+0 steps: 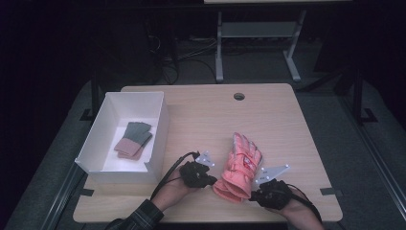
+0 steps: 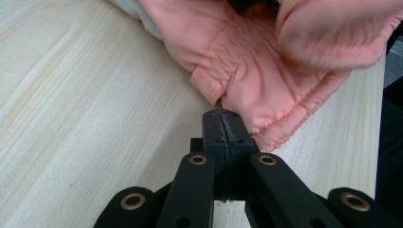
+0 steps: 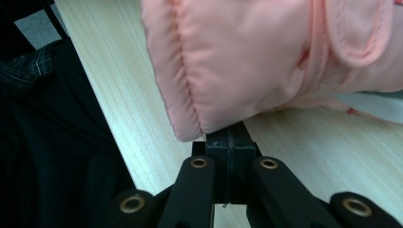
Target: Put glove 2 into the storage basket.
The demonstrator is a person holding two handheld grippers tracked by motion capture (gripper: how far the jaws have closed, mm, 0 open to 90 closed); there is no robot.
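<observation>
Table: wide bare wood right of and beyond the glove; the near edge runs close under both hands.
Box: white, open-topped, at the left edge, folded socks inside.
Glove: pink, lying near the front edge, cuff toward the person.
Left gripper: clenched on the cuff hem.
Right gripper: jaws clenched, tips under the cuff's edge; grip unclear.

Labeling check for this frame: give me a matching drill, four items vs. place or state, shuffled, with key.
1. puffy salmon-pink padded ski glove
2. white rectangular cardboard box
3. folded grey and pink knit gloves
4. left gripper

A. inside the box
B. jaws shut at the ski glove's cuff
C. on the table's left part
D. lying between the two grippers

Pairs: 1-D, 2-C, 3-A, 4-B
</observation>
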